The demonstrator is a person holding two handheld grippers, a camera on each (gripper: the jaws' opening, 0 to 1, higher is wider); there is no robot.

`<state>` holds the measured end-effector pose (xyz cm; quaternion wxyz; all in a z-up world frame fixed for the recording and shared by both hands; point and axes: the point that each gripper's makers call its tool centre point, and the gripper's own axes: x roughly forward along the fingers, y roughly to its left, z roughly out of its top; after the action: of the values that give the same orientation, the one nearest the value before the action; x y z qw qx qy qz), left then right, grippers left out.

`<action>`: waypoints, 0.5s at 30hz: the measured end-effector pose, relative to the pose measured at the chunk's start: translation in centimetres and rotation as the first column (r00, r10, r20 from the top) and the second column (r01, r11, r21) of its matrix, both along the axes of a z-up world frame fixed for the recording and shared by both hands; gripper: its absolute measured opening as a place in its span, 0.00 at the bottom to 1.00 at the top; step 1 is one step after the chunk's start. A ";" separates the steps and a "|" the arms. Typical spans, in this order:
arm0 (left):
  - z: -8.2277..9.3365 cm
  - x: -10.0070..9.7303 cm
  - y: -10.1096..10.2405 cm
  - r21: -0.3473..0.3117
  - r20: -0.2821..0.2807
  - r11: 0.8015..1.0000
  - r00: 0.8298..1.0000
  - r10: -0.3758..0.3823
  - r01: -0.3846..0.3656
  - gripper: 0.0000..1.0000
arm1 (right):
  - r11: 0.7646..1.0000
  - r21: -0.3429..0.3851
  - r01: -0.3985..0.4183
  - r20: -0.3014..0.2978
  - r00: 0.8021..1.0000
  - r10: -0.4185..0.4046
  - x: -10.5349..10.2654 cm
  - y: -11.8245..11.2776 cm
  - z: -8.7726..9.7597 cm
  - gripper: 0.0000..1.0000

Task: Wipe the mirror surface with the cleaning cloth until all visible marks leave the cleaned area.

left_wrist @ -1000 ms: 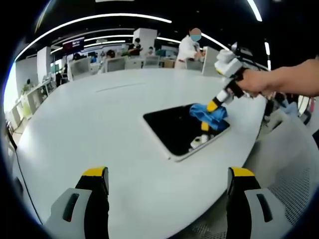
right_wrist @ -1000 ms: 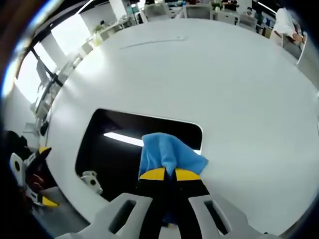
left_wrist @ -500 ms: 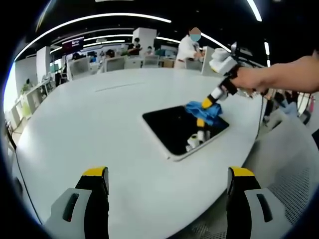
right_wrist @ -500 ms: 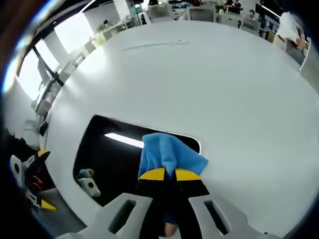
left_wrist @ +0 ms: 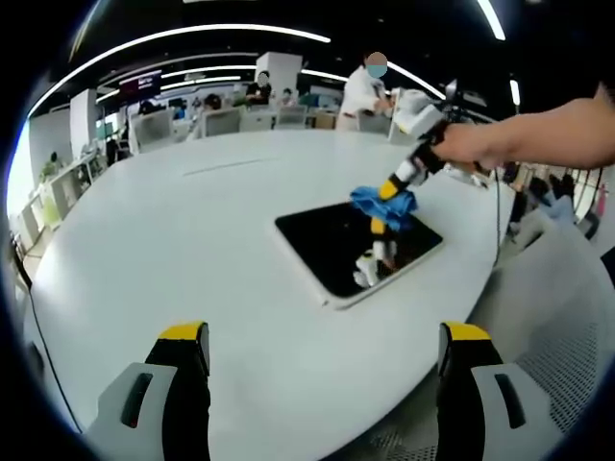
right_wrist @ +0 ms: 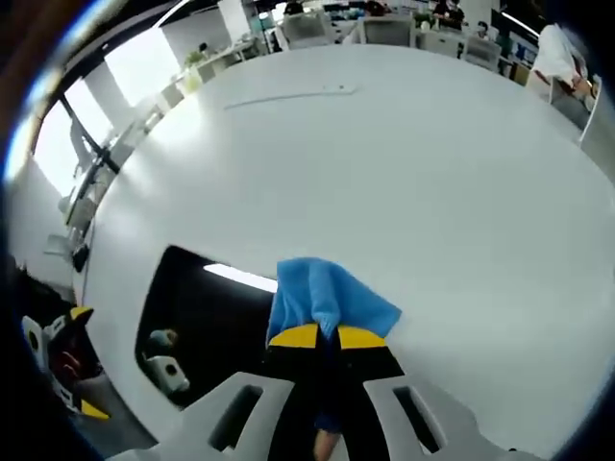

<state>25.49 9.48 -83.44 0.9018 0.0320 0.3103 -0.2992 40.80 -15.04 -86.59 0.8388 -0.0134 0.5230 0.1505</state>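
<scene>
- A dark mirror (left_wrist: 336,250) lies flat on a large white table (left_wrist: 173,240), close to the table's near edge, in an open office lit by long ceiling strips.
- The right gripper (right_wrist: 329,336), held in a person's hand (left_wrist: 480,149), has its yellow-tipped jaws pressed together on a blue cloth (right_wrist: 322,298).
- In the left gripper view, the cloth (left_wrist: 382,204) sits at the mirror's far edge, bunched under the gripper's tip.
- The mirror's glass (right_wrist: 207,317) reflects a ceiling light strip and part of the gripper.
- The left gripper (left_wrist: 322,336) hovers well short of the mirror, jaws spread wide with nothing between them.
- People stand at desks beyond the table.
</scene>
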 end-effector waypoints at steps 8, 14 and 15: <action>-0.1 -0.1 0.0 0.005 -0.003 1.000 1.000 -0.004 0.004 0.99 | 1.000 -0.006 0.008 0.027 1.000 -0.008 1.4 -0.1 0.0 0.00; -0.1 -0.1 0.0 0.007 -0.004 1.000 1.000 -0.003 0.003 0.99 | 1.000 -0.014 0.000 0.052 0.999 0.001 1.7 -0.3 -0.4 0.00; -0.1 -0.2 0.0 0.008 -0.004 1.000 1.000 -0.003 0.003 0.99 | 1.000 -0.010 -0.004 0.056 0.998 0.005 1.8 -0.3 -0.5 0.00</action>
<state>25.33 9.51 -83.57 0.9005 0.0356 0.3133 -0.2995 42.55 -15.38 -87.06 0.8527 -0.0229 0.5002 0.1493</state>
